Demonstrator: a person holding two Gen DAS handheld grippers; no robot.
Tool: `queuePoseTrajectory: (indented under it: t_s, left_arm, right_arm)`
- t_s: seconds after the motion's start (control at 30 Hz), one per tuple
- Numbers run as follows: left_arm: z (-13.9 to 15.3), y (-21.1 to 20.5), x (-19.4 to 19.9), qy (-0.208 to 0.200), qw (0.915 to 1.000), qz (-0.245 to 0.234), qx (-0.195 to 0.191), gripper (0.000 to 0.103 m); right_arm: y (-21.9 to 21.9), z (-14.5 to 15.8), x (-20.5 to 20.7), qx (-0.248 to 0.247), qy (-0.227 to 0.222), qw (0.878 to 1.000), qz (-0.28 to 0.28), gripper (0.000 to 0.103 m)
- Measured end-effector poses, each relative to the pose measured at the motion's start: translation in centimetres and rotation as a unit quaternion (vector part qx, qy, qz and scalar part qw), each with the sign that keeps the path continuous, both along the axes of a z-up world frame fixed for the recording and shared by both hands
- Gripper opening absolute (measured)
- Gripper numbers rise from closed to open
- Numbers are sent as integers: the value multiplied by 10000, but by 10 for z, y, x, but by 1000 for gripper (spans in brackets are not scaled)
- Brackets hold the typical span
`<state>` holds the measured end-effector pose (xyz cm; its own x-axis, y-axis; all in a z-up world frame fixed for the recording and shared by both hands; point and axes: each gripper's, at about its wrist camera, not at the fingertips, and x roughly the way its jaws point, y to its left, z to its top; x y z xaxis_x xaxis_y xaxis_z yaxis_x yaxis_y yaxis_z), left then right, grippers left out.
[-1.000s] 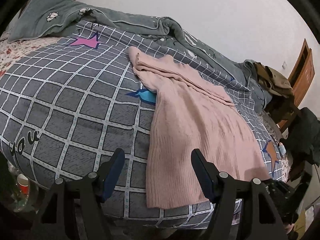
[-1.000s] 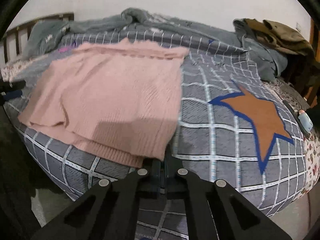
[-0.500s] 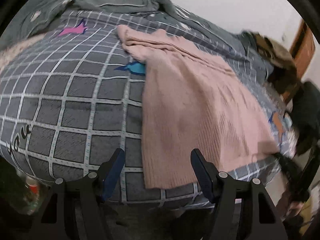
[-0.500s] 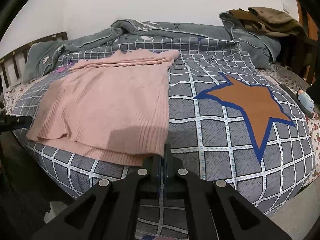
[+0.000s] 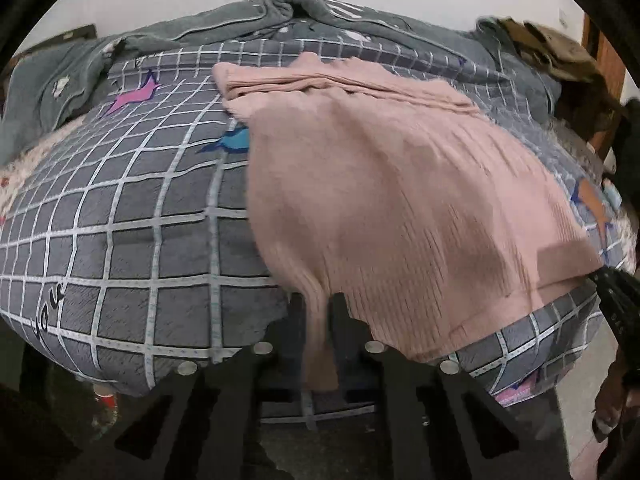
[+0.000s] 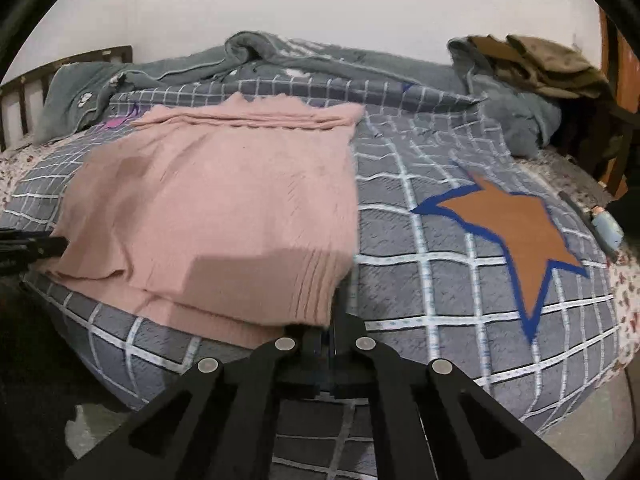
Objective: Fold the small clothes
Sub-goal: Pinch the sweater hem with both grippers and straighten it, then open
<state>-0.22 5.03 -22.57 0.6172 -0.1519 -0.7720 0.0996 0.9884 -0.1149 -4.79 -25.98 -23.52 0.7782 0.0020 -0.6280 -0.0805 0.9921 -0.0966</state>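
Note:
A pink knit sweater [image 5: 392, 200] lies spread on the grey checked bedspread [image 5: 132, 208], its sleeves folded across the far end. My left gripper [image 5: 318, 304] is shut on the sweater's near left hem corner, and a strip of pink knit hangs down between the fingers. My right gripper [image 6: 334, 312] is shut on the near right hem corner of the sweater [image 6: 224, 208], which lifts slightly off the bedspread [image 6: 420, 280] there. The left gripper's tip shows at the left edge of the right wrist view [image 6: 36, 246].
A grey blanket [image 6: 320, 60] is bunched along the far side of the bed. Olive and grey clothes [image 6: 540, 68] are piled at the far right by wooden furniture. A small blue object [image 6: 608, 228] lies at the bed's right edge. A headboard [image 6: 24, 92] stands at the left.
My left gripper moved to the sweater's hem and closed on its left corner. My right gripper stayed shut on the right corner. Both views swung slightly.

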Motion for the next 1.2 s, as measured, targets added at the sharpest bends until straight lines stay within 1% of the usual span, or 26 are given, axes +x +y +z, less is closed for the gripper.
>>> queuePoseTrajectory:
  t_s: [0.1, 0.17, 0.2, 0.27, 0.3, 0.37, 0.4, 0.43, 0.47, 0.5, 0.6, 0.67, 0.73, 0.83, 0.87, 0.93, 0.97, 1.03, 1.07, 1.1, 1.13, 1.2]
  left_arm:
    - [3, 16, -5, -29, 9994, 86, -334, 11]
    - [4, 23, -8, -40, 9990, 97, -433, 11]
    - [4, 26, -8, -43, 9989, 99, -462, 11]
    - [4, 33, -8, -44, 9984, 104, -549, 11]
    - [4, 37, -8, -7, 9981, 147, -602, 7]
    - [1, 45, -6, 78, 9980, 294, -558, 7]
    - [1, 51, -7, 92, 9974, 350, -631, 7]
    - [0, 55, -8, 74, 9967, 351, -726, 7]
    - [0, 56, -10, 66, 9968, 332, -720, 7]
    - [1, 55, -11, 48, 9975, 303, -631, 7]
    - [3, 54, -14, -33, 9978, 254, -607, 7]
    - [2, 56, -14, -12, 9977, 292, -613, 7]
    - [0, 60, -14, 28, 9969, 325, -713, 7]
    - [-3, 58, -13, 151, 9964, 261, -792, 7]
    - [-3, 57, -13, 154, 9966, 230, -776, 8]
    - [-4, 52, -13, 200, 9974, 185, -674, 9]
    - [-4, 51, -13, 228, 9975, 177, -649, 10]
    - [-3, 52, -15, 212, 9973, 176, -687, 10]
    - [-3, 53, -15, 195, 9971, 181, -718, 10]
    - [-3, 53, -16, 185, 9969, 194, -735, 12]
    - [-2, 53, -15, 172, 9969, 206, -737, 13]
    - [-2, 53, -15, 145, 9970, 217, -728, 24]
  right_arm:
    - [-17, 12, -6, 365, -193, 9991, -86, 1]
    - [-33, 17, -7, 653, -213, 9975, -145, 1]
    - [-36, 17, -7, 696, -188, 9973, -161, 1]
    - [-41, 13, -4, 664, -123, 9976, -183, 1]
    - [-42, 10, -2, 640, -80, 9977, -194, 1]
    - [-43, 7, 0, 711, -10, 9972, -231, 1]
    - [-44, 9, -2, 776, -52, 9967, -247, 1]
    - [-44, 10, -2, 787, -98, 9965, -258, 1]
    - [-44, 12, -2, 799, -125, 9964, -251, 1]
    - [-43, 12, -2, 779, -124, 9966, -238, 1]
    - [-45, 5, 0, 715, -4, 9971, -273, 1]
    - [-47, 0, 1, 691, 68, 9970, -335, 1]
    - [-48, -3, 1, 751, 128, 9965, -347, 1]
    - [-40, -3, 0, 615, 225, 9977, -195, 1]
    - [-37, -3, 0, 540, 278, 9981, -139, 3]
    - [-33, -2, -2, 426, 384, 9984, -31, 11]
    - [-34, 0, -3, 413, 421, 9983, 1, 18]
    - [-37, 6, -10, 441, 331, 9985, 7, 32]
    - [-39, 11, -13, 500, 270, 9984, 73, 35]
    - [-41, 15, -16, 569, 215, 9981, 133, 39]
    - [-43, 20, -19, 654, 169, 9975, 196, 41]
    - [-45, 28, -19, 802, 108, 9964, 269, 44]
